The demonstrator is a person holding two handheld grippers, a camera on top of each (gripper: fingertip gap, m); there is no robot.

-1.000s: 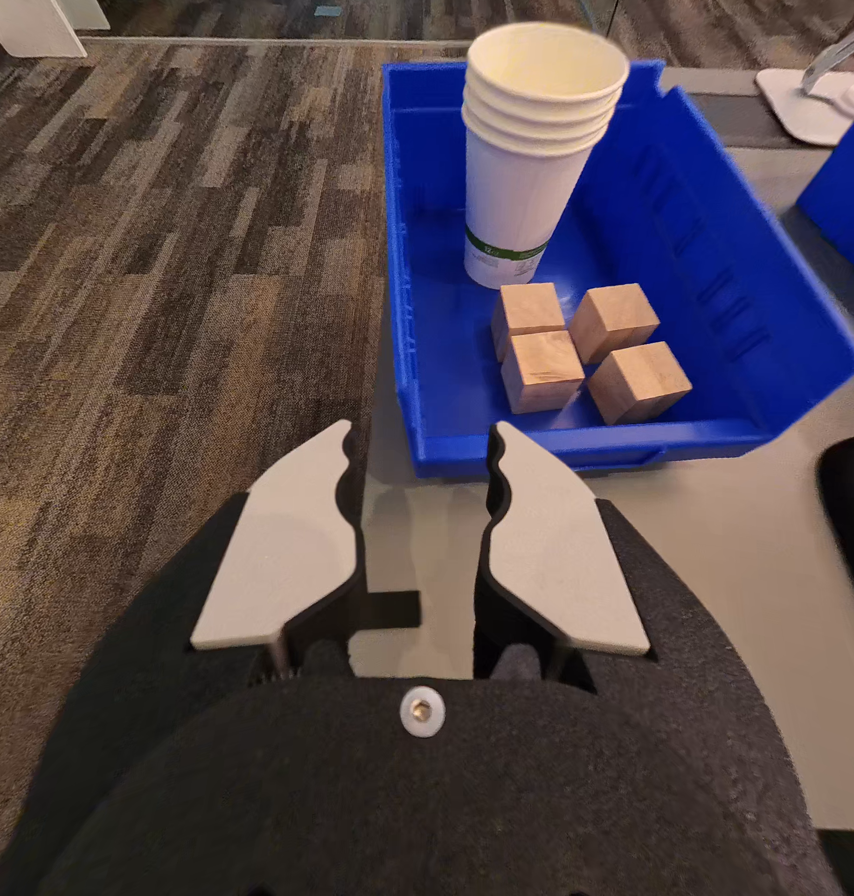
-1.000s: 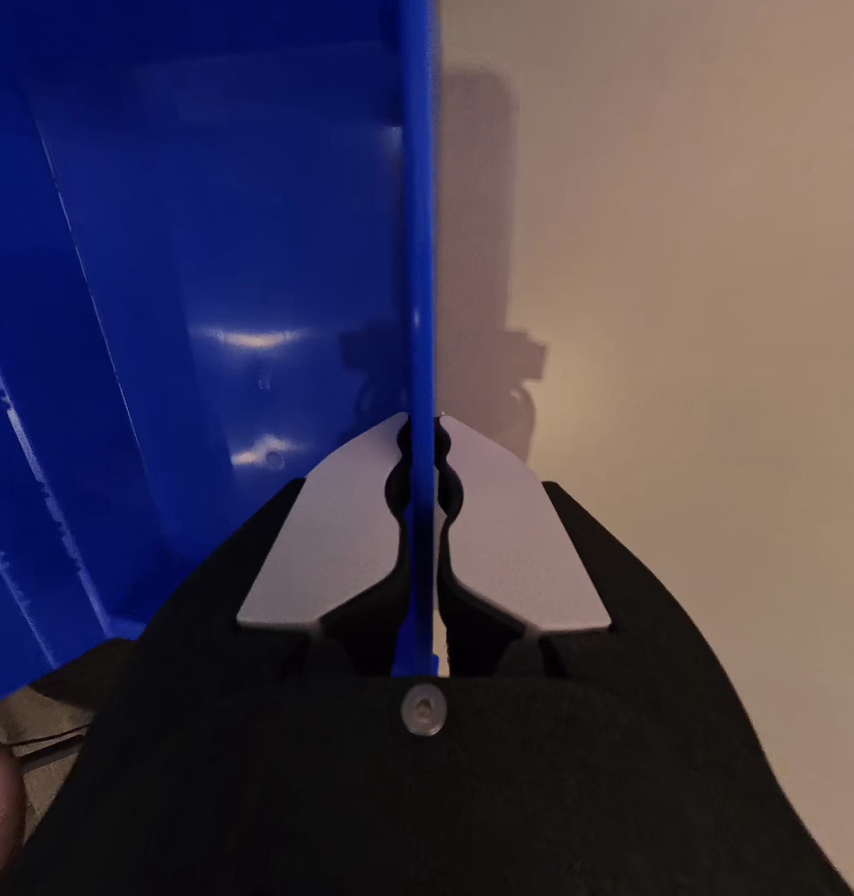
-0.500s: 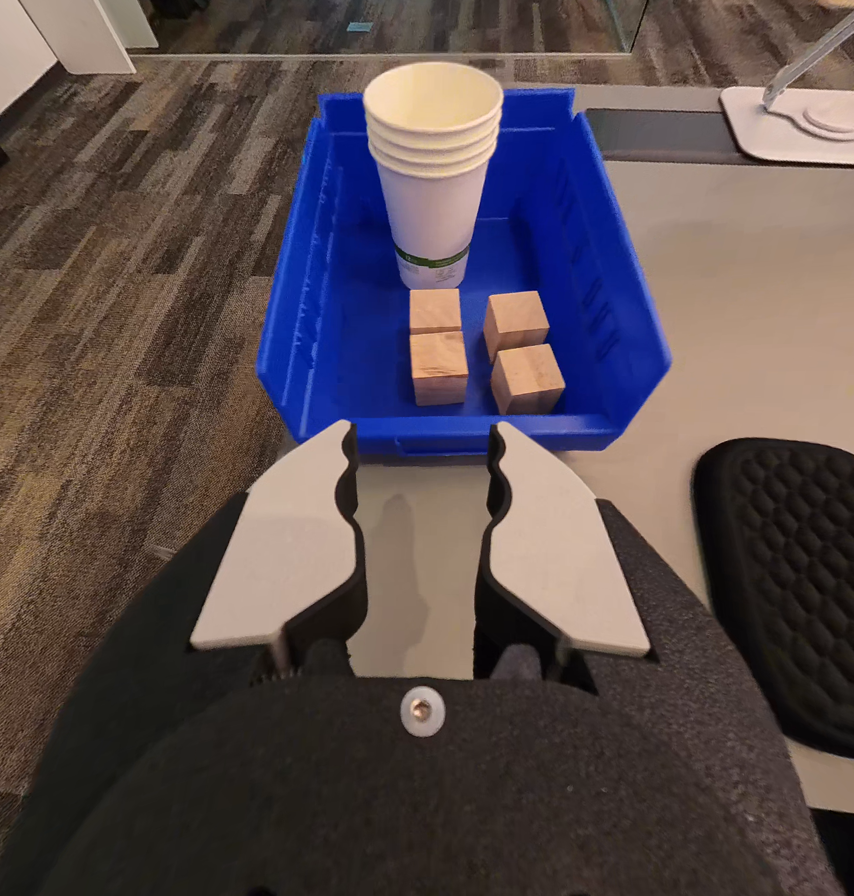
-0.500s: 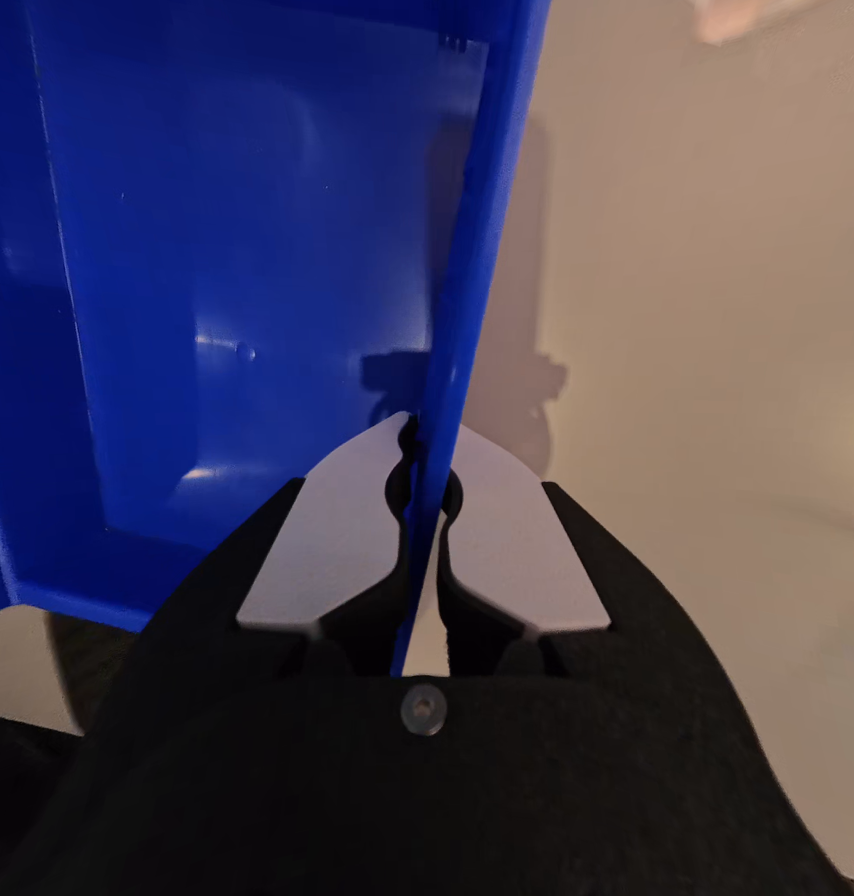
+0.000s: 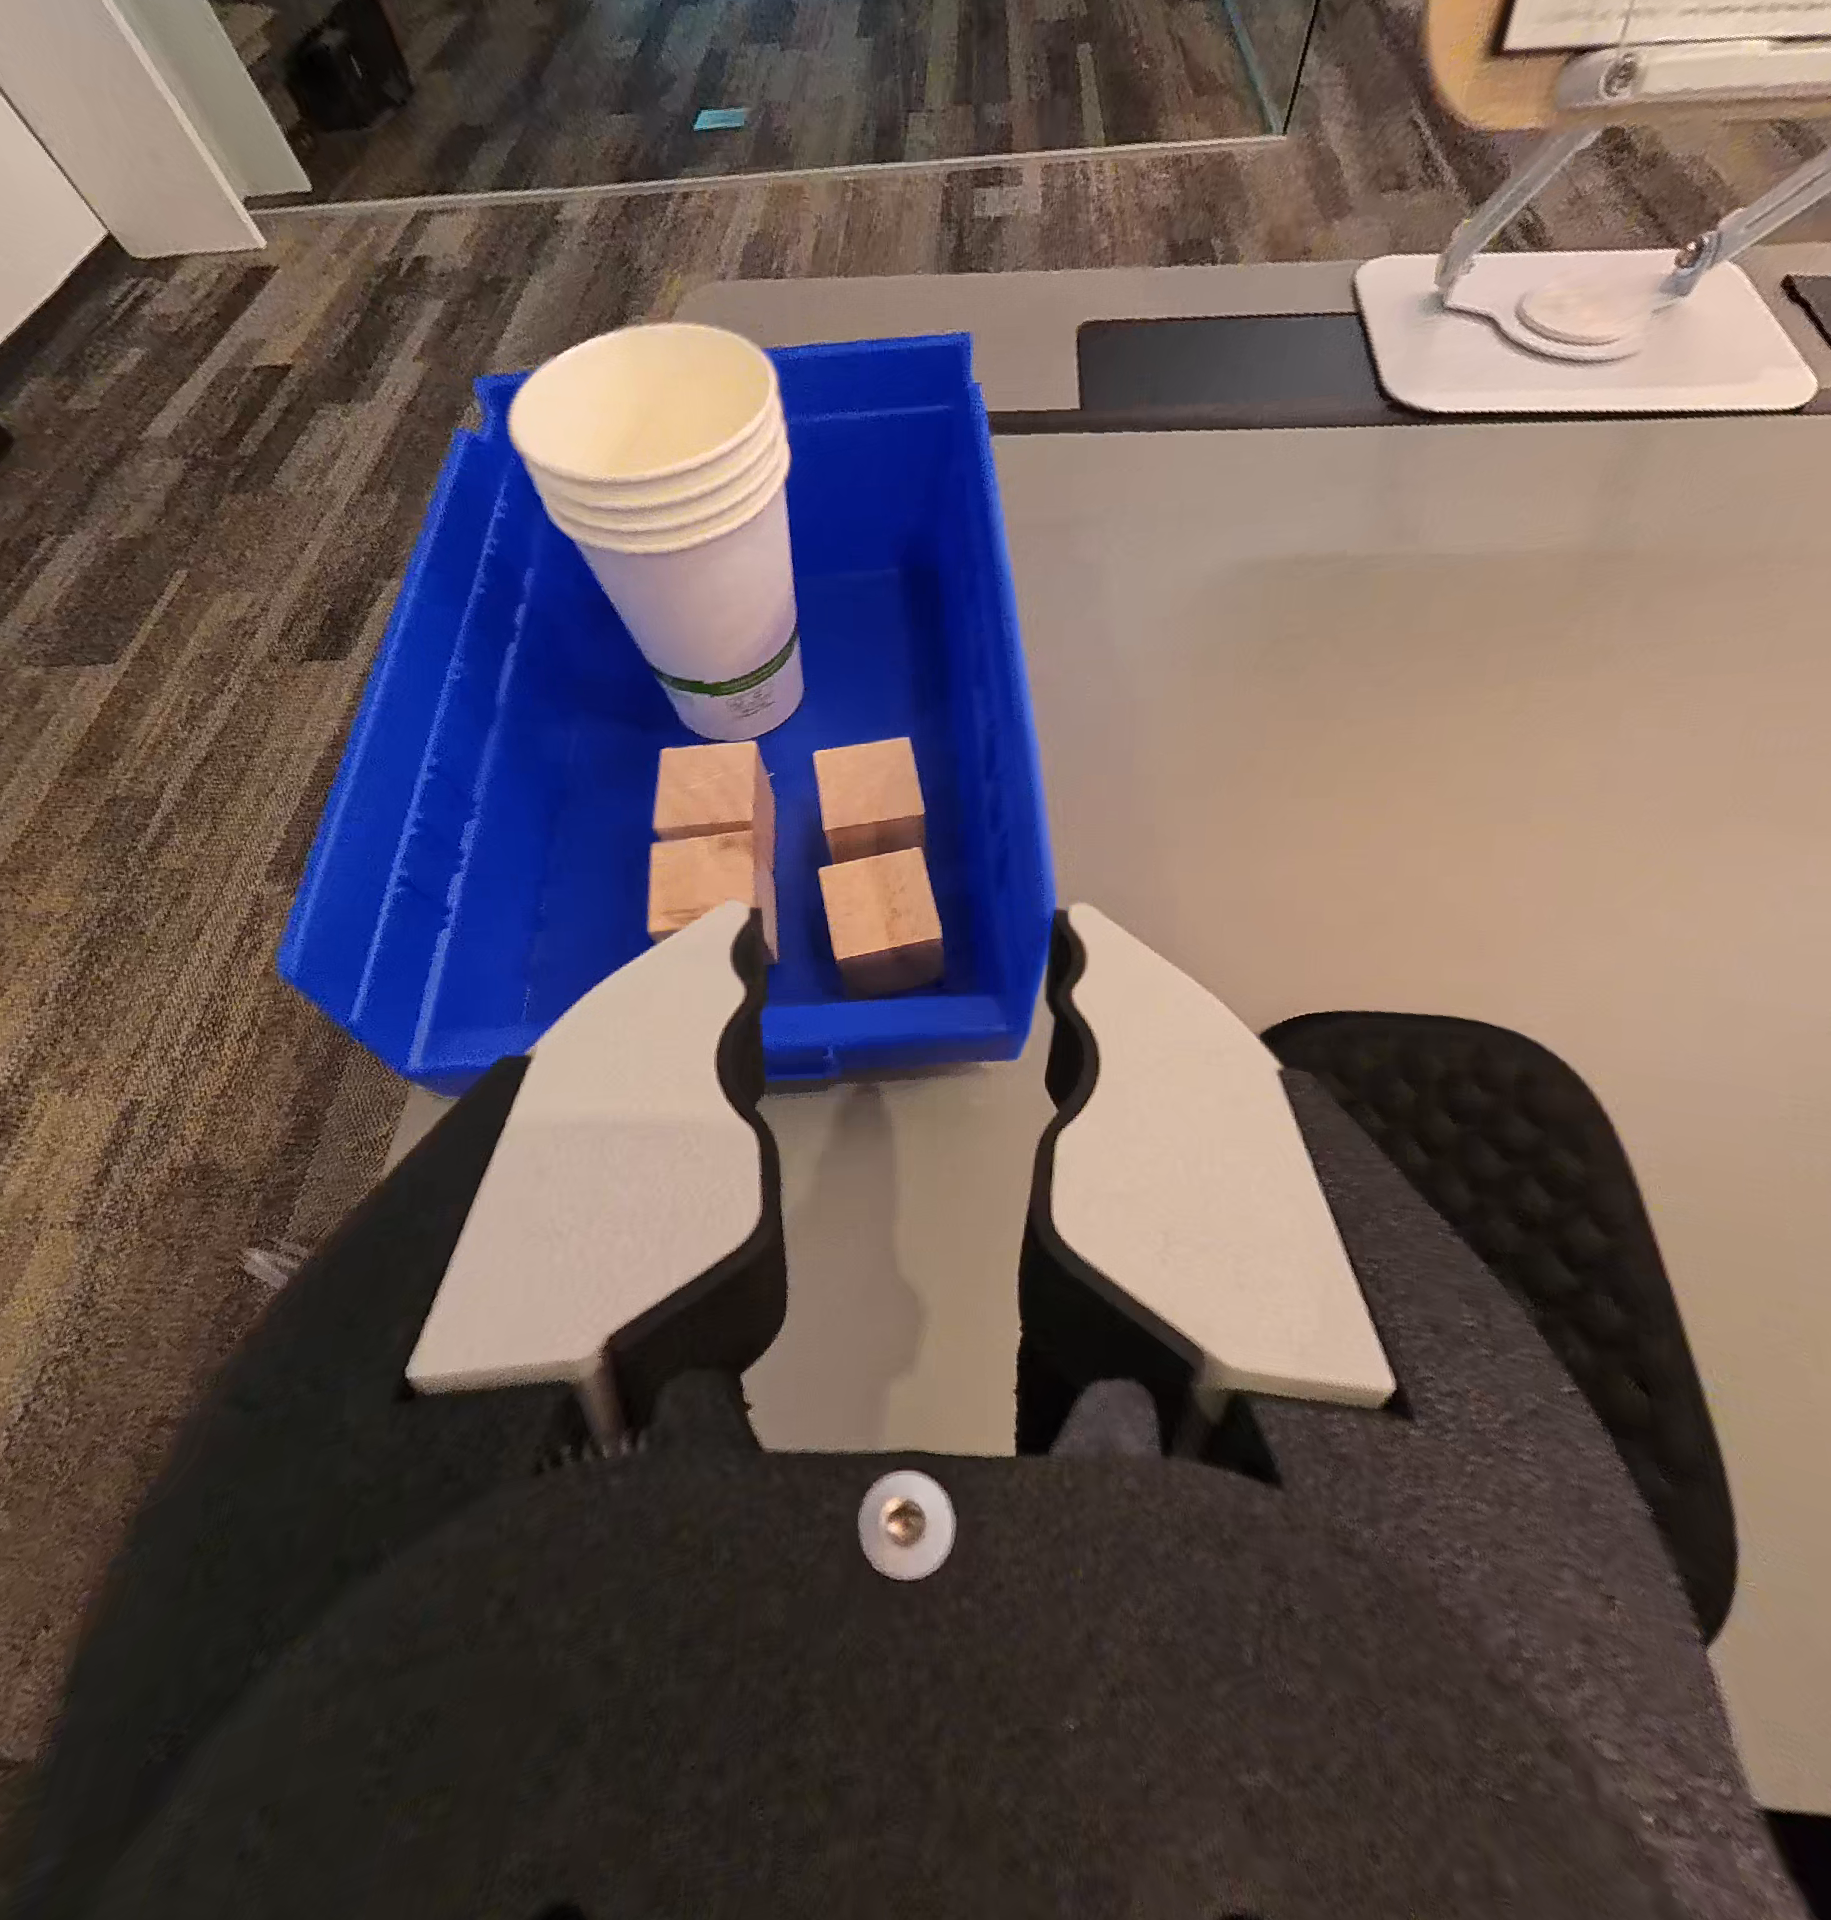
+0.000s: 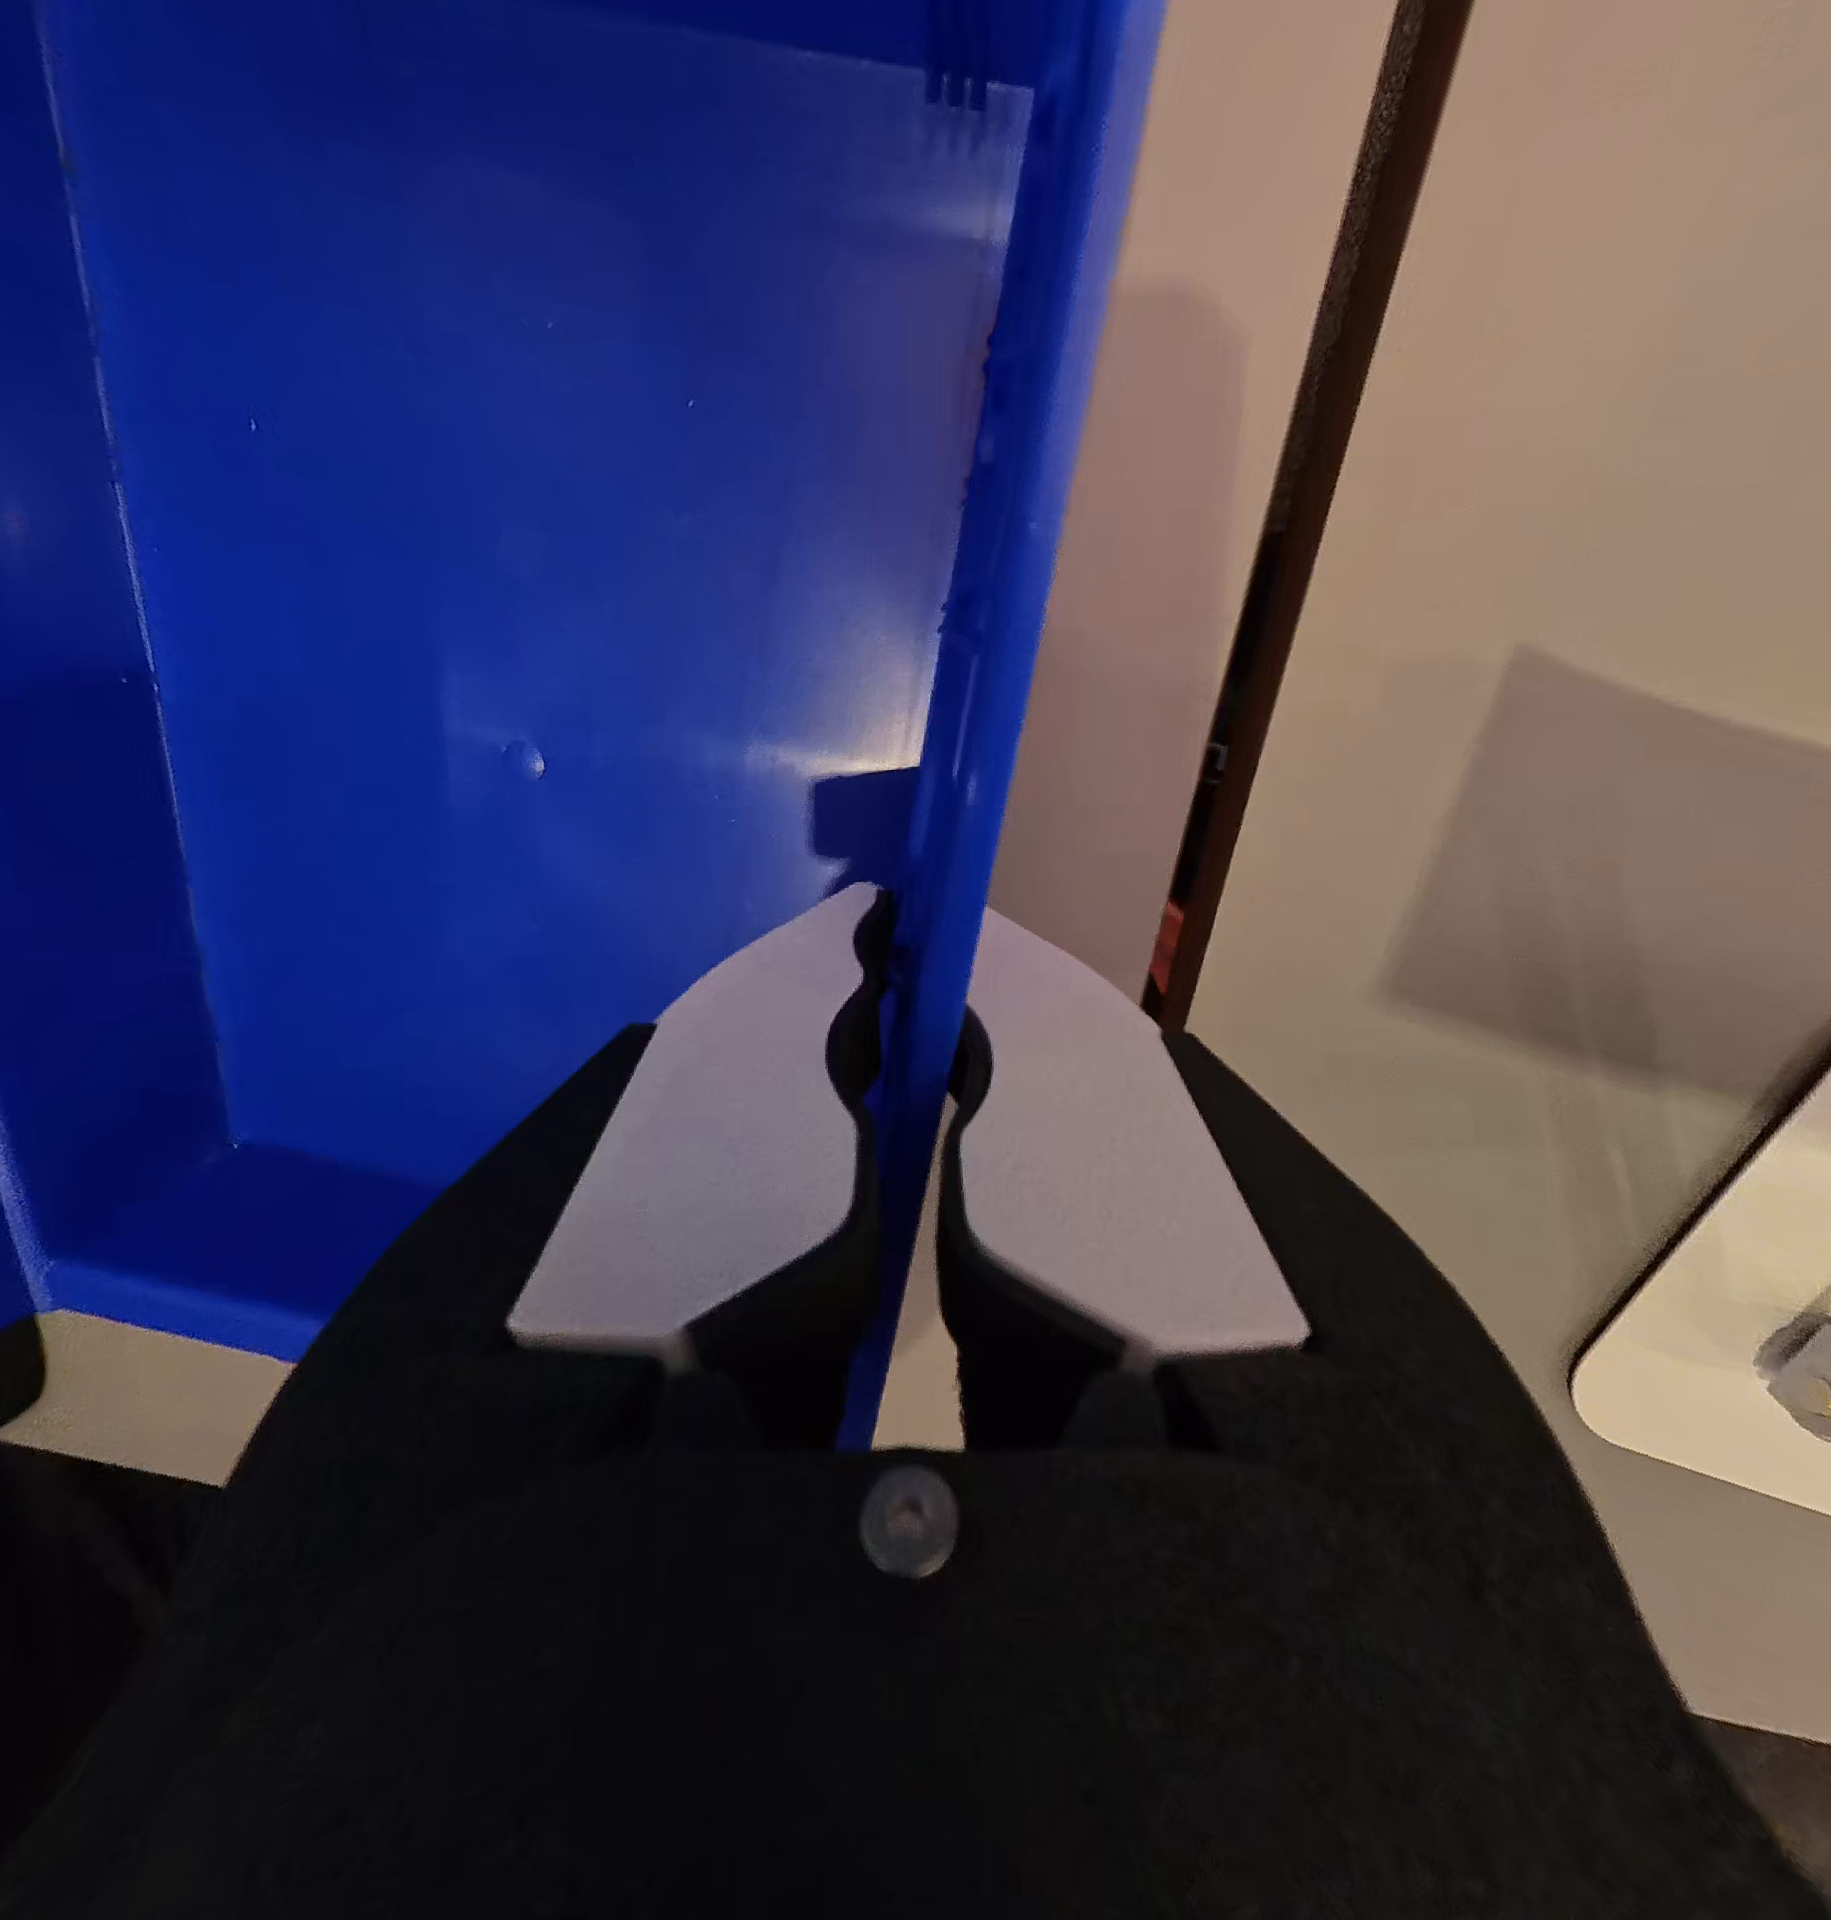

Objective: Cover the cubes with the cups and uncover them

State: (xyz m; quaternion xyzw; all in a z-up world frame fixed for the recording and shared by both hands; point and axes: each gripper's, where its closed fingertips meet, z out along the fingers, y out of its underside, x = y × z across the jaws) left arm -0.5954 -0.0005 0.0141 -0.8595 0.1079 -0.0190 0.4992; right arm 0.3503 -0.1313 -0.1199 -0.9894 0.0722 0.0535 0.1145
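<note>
A blue bin (image 5: 443, 831) stands at the table's left edge. In it are a stack of white paper cups (image 5: 682, 540), upright at the back, and several wooden cubes (image 5: 867, 795) in a square in front. My left gripper (image 5: 906, 920) is open and empty, above the table just short of the bin's front wall. My right gripper (image 6: 923, 914) is shut on the thin side wall of a second blue bin (image 6: 1004, 520). Its inside (image 6: 526, 520) looks empty. No cups or cubes show in the right wrist view.
The grey table (image 5: 1410, 727) stretches to the right of the bin. A black mesh pad (image 5: 1493, 1195) lies at the near right. A white stand base (image 5: 1576, 332) and a black strip (image 5: 1212, 358) are at the back. The base also shows in the right wrist view (image 6: 1742, 1299). Carpet floor lies to the left.
My left gripper has swung right and risen, so the bin with cups now sits left of centre. My right gripper has turned with the held bin, bringing the white base into view.
</note>
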